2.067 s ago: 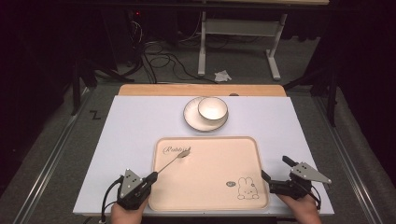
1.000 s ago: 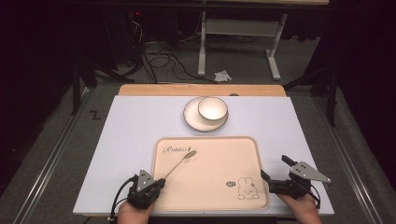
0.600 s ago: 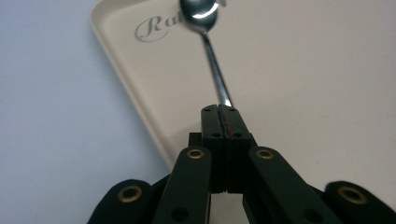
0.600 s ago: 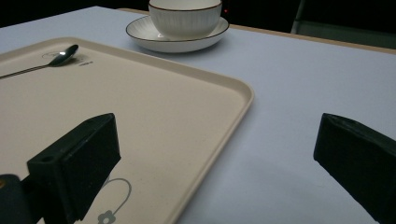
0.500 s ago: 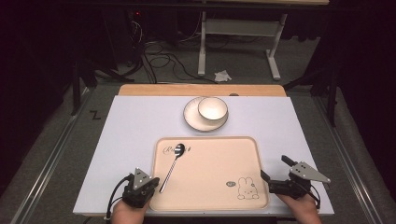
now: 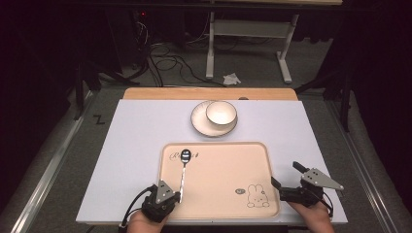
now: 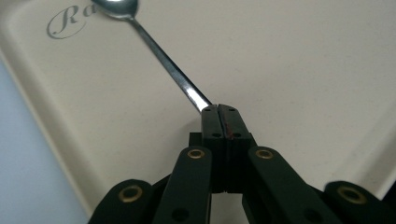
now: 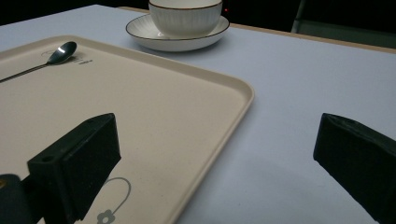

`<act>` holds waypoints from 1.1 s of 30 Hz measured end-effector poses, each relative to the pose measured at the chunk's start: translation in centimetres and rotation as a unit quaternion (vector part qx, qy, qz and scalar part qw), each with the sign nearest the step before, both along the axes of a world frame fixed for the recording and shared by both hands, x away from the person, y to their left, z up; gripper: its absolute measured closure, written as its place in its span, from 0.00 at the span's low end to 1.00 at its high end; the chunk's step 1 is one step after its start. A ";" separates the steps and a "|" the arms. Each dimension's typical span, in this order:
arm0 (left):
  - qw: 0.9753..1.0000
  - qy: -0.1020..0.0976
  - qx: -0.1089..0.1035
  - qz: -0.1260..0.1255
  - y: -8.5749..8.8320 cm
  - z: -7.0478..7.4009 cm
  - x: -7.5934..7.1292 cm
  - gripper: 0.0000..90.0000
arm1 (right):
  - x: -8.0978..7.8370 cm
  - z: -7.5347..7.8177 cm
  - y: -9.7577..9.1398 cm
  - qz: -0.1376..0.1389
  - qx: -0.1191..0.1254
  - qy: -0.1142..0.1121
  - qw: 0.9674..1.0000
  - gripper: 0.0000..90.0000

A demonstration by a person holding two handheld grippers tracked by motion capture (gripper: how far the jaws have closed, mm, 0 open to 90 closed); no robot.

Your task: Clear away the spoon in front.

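Spoon [image 6: 183, 170], bowl end away from person

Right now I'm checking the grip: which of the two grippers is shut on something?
The left gripper, at the tray's near left edge: it is shut on the spoon's handle. The right gripper, at the tray's right corner, is open with nothing in it.

Black tool [image 7: 219, 122], brass-ringed screws
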State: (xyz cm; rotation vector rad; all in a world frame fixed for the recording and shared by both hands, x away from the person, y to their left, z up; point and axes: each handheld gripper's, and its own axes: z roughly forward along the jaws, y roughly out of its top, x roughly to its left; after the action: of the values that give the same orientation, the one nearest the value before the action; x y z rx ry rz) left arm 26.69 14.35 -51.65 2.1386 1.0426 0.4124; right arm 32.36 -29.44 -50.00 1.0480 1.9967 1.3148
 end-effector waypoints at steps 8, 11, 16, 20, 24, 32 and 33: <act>0.999 -0.006 -0.034 0.003 0.3 0.0 0.1 0.92 | 0.0 0.0 0.1 0.003 -0.002 -0.003 1.000 0.01; 0.999 -0.012 -0.048 0.020 1.2 0.3 0.4 0.83 | 0.0 0.0 0.1 0.003 -0.002 -0.003 1.000 0.01; 0.997 -0.030 -0.063 0.044 3.5 1.1 1.0 0.68 | 0.0 0.0 0.0 0.002 -0.002 -0.003 1.000 0.01; 0.994 -0.048 -0.064 0.077 5.7 1.5 1.4 0.55 | 0.0 0.0 0.0 0.000 -0.001 -0.002 1.000 0.01; 0.989 -0.056 -0.087 0.107 8.4 1.8 1.7 0.45 | 0.1 0.0 0.0 0.001 -0.003 -0.003 1.000 0.01; 0.980 -0.104 -0.093 0.143 12.0 2.6 1.5 0.17 | 0.1 0.0 -0.2 -0.005 0.000 -0.002 1.000 0.01; 0.978 -0.108 -0.096 0.148 12.3 2.6 1.4 0.14 | 0.0 0.0 -0.2 -0.007 0.001 -0.001 1.000 0.01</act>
State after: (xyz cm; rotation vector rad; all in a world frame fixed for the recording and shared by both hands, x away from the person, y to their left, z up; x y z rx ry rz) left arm 28.14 26.68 -49.07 1.7298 1.2234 0.6436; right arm 32.41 -29.62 -50.00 1.0590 1.9845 1.3109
